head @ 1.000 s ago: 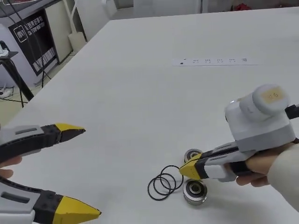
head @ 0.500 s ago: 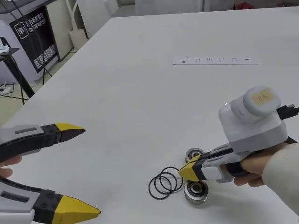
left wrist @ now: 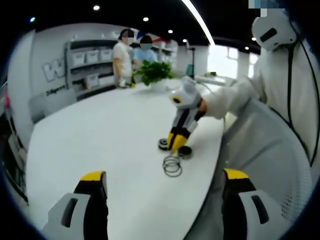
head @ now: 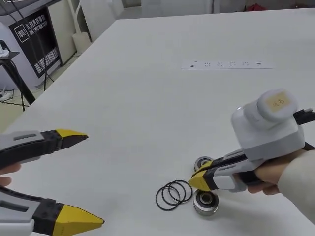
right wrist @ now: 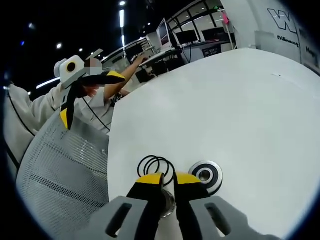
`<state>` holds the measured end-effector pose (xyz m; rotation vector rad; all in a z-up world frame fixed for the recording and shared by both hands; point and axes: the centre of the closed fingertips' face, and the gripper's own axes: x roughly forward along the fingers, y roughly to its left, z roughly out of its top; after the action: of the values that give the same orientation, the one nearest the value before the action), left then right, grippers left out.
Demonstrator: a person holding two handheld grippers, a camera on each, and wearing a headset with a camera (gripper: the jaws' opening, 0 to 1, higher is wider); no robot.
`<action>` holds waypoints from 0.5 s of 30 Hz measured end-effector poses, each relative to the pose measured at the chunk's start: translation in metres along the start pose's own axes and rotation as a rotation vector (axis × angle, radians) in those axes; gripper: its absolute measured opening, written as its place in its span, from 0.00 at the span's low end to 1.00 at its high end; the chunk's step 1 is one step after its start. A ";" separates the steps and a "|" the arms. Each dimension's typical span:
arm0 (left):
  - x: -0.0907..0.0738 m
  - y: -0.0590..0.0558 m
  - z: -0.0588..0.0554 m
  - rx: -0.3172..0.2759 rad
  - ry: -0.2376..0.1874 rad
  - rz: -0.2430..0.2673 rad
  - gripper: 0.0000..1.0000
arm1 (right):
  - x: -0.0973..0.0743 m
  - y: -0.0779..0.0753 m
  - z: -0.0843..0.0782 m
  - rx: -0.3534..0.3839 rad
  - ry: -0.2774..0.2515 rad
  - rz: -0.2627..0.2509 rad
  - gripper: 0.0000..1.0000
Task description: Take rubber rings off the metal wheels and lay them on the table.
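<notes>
Three black rubber rings lie overlapping on the white table, also seen as rings and rings. Two metal wheels flank my right gripper's tip: one wheel behind it, one wheel in front. My right gripper has its yellow tips together just right of the rings, low over the near wheel, with the other wheel to its right. My left gripper is wide open, holds nothing, and stays well left of the rings.
A white strip with small markings lies far back on the table. The table's left edge drops to a floor with a stand and a dark banner. People and a green plant stand at the far end.
My right gripper has rolled slightly and stayed at the wheels. The rings, the wheels and the left gripper have not moved.
</notes>
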<state>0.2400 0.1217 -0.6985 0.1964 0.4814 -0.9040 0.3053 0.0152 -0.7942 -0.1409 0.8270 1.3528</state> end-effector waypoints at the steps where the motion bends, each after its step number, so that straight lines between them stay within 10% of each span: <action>1: 0.000 0.001 0.000 0.000 0.001 0.001 0.96 | -0.001 0.000 0.001 -0.004 -0.005 -0.003 0.07; 15: -0.005 0.009 0.009 0.017 -0.007 0.016 0.96 | -0.036 -0.006 0.031 -0.019 -0.127 -0.049 0.14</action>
<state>0.2477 0.1277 -0.6889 0.2121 0.4649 -0.8930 0.3250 0.0018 -0.7526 -0.0886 0.7002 1.3103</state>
